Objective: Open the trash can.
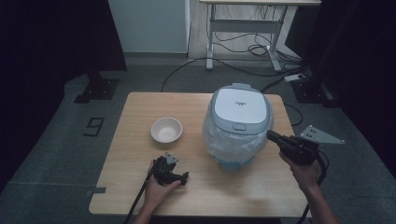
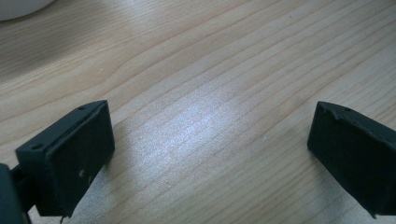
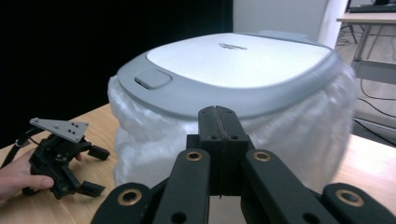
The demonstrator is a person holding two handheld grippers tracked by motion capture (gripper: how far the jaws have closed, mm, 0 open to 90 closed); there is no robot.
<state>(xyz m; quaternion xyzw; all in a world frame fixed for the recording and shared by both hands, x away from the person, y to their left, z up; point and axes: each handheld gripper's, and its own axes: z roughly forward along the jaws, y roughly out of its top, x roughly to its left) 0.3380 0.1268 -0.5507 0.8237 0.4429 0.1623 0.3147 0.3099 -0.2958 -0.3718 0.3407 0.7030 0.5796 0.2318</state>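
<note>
Right gripper (image 3: 218, 116) closest to lens, jaws pinched together, nothing held. Rice cooker (image 1: 239, 123) just ahead of tip, near table's (image 1: 140, 196) far right corner, lid latch (image 3: 152, 78) facing near edge. Left gripper (image 1: 180, 177) spread wide, empty, parked by near edge, farther off. Right hand's job, I'd say.

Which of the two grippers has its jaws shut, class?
The right gripper, raised beside the rice cooker, has its jaws pressed together with nothing between them. The left gripper, low over the table, has its jaws wide apart.
</note>
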